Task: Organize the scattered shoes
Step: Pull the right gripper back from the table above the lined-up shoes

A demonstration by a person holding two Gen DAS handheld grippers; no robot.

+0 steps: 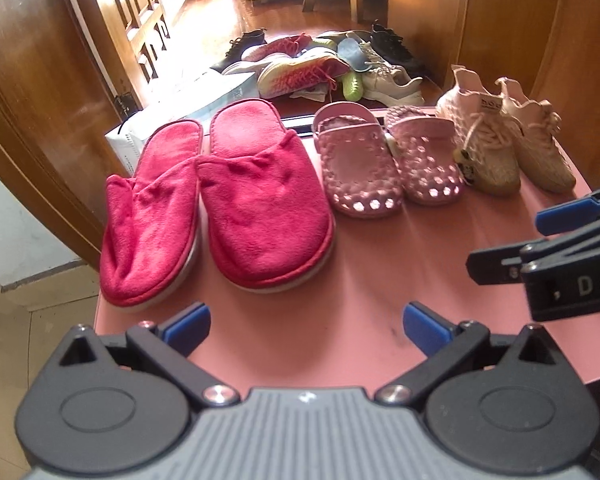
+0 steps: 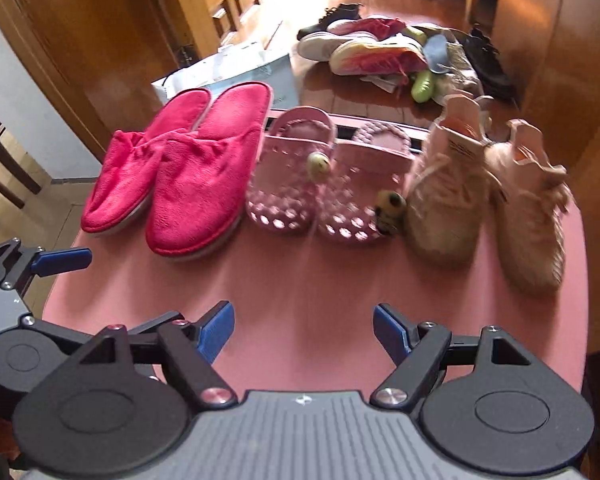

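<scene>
Three pairs stand in a row on a pink surface (image 1: 360,280): red plush slippers (image 1: 264,216) at the left, pink perforated clogs (image 1: 360,172) in the middle, and beige knit sneakers (image 1: 488,152) at the right. My left gripper (image 1: 306,328) hangs open over the near edge, holding nothing. The right gripper (image 1: 540,240) juts in from the right edge. In the right wrist view my right gripper (image 2: 304,332) is open and empty, short of the slippers (image 2: 196,192), clogs (image 2: 284,184) and sneakers (image 2: 448,200). A blue pad (image 2: 60,260) of the left gripper shows at the left.
A heap of mixed shoes (image 1: 312,68) lies on the wooden floor beyond the pink surface, also seen from the right as the heap (image 2: 380,52). A white paper bag (image 1: 204,112) stands behind the slippers. Wooden doors (image 1: 40,100) and panels (image 1: 540,20) flank both sides.
</scene>
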